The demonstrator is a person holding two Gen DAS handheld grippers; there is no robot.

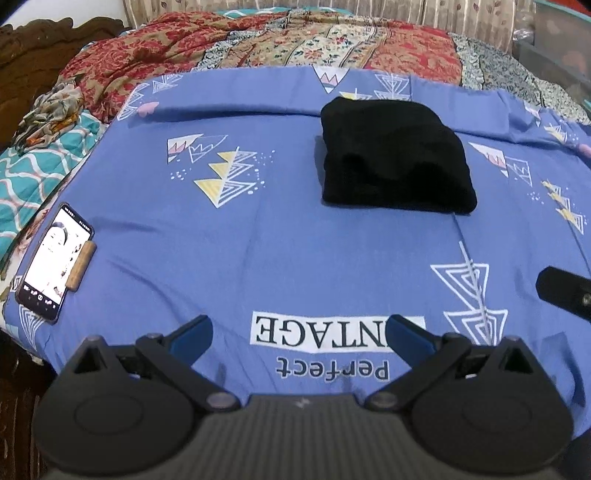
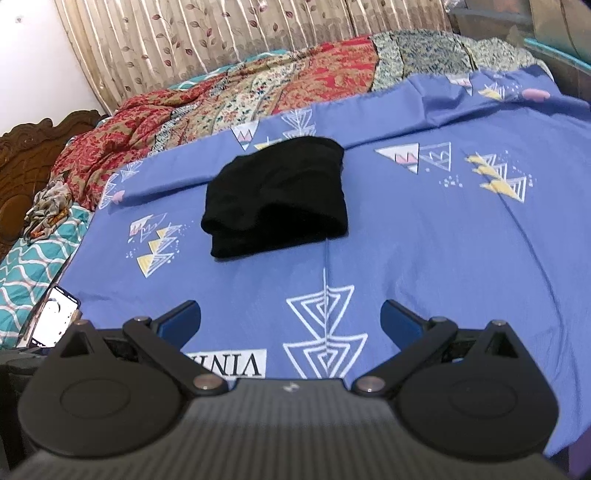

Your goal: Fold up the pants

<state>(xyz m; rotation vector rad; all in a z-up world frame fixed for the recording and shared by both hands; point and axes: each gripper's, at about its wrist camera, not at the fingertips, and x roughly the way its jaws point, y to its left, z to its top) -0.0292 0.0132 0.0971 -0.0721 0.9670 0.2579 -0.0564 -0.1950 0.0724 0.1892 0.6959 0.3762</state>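
Black pants (image 1: 397, 155) lie folded into a compact bundle on the blue printed sheet (image 1: 258, 229) of the bed, ahead of both grippers and well apart from them. From the left gripper (image 1: 300, 334) the bundle sits ahead and to the right; from the right gripper (image 2: 290, 317) it sits ahead and slightly to the left. Both grippers hover over the near part of the sheet with their jaws spread wide, holding nothing. A phone (image 1: 55, 262) with a lit screen lies on the sheet's edge far to the left of the left gripper. Beyond the pants, a red patterned quilt (image 1: 295, 40) covers the far side of the bed, with a curtain (image 2: 221, 33) behind it
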